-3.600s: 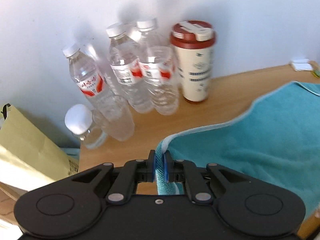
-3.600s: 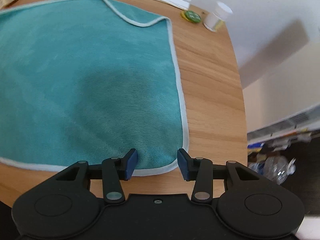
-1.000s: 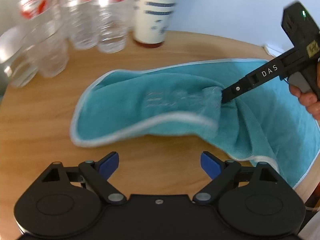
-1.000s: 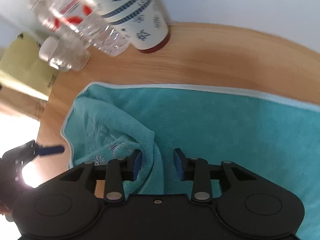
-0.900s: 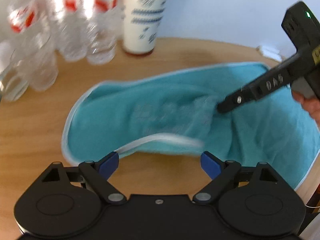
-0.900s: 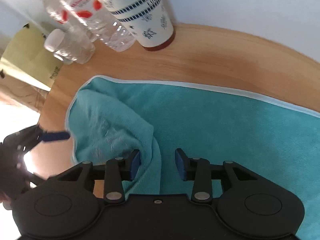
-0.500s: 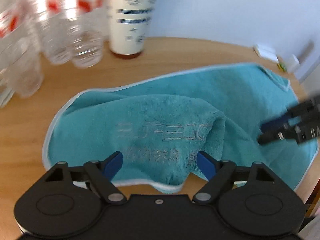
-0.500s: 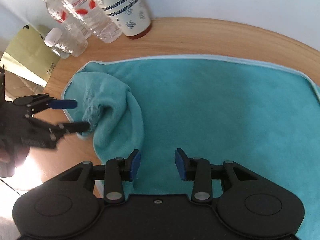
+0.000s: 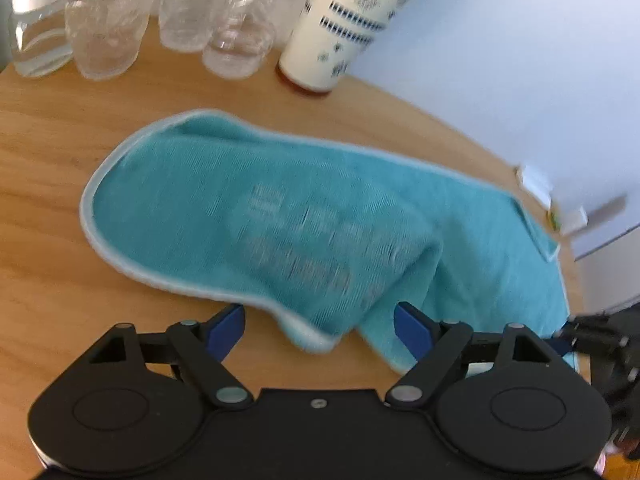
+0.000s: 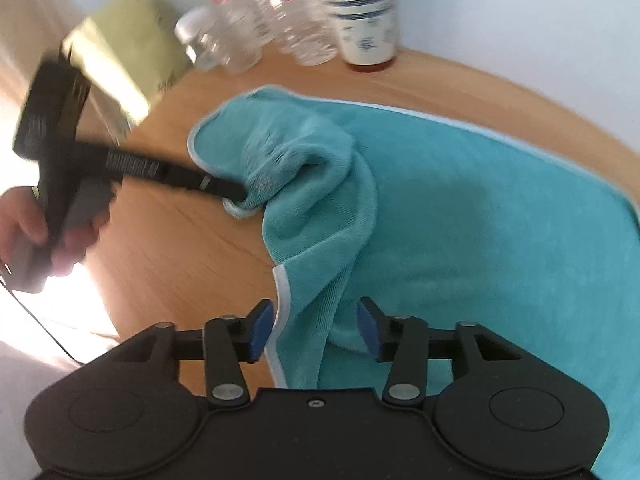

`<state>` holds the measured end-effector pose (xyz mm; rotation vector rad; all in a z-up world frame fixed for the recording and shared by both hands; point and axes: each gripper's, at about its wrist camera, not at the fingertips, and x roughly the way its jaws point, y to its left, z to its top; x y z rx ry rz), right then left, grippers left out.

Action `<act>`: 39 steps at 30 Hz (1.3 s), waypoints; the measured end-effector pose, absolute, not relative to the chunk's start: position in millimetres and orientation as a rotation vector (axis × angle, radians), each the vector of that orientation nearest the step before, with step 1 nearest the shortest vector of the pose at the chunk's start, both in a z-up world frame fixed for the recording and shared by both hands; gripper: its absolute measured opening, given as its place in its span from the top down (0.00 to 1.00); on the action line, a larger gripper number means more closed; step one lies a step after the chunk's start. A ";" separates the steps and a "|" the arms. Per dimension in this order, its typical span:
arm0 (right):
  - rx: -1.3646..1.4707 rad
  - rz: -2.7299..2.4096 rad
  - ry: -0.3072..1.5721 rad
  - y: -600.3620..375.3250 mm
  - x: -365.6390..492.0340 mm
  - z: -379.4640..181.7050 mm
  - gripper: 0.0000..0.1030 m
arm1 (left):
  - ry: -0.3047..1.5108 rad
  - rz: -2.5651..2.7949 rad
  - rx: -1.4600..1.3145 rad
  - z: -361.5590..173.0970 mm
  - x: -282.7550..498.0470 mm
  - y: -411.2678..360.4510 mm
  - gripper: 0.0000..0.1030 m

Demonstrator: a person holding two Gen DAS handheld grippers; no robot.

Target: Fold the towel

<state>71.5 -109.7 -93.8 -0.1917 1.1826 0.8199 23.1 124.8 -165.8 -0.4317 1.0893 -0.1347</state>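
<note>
Round wooden table (image 9: 48,168) against white wall; both claws gape empty over the rumpled teal towel (image 10: 480,216).

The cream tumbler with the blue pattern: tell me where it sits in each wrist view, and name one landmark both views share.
Left wrist view: the cream tumbler stands top centre, tilted in the picture, on the table behind the towel.
Right wrist view: the cream tumbler is top centre-right, blurred, also behind the towel.
Shared landmark: the clear water bottles just left of it.
</note>
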 end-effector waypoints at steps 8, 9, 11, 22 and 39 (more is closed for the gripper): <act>-0.216 0.758 1.222 -100.9 76.4 -116.1 0.93 | 1.143 -0.145 -0.520 -179.5 30.4 127.8 0.87; -0.188 0.748 1.243 -105.6 77.6 -119.6 0.93 | 1.139 -0.142 -0.531 -179.0 29.1 130.5 0.89; -0.133 0.724 1.258 -115.0 79.9 -119.9 0.93 | 1.131 -0.138 -0.528 -173.3 29.2 134.2 0.89; 0.164 0.484 1.256 -184.1 117.1 -117.4 0.93 | 1.012 -0.180 -0.536 -122.6 80.2 142.9 0.89; -0.150 0.460 1.238 -179.4 112.0 -134.6 0.87 | 1.058 -0.229 -0.325 -137.2 128.8 116.5 0.56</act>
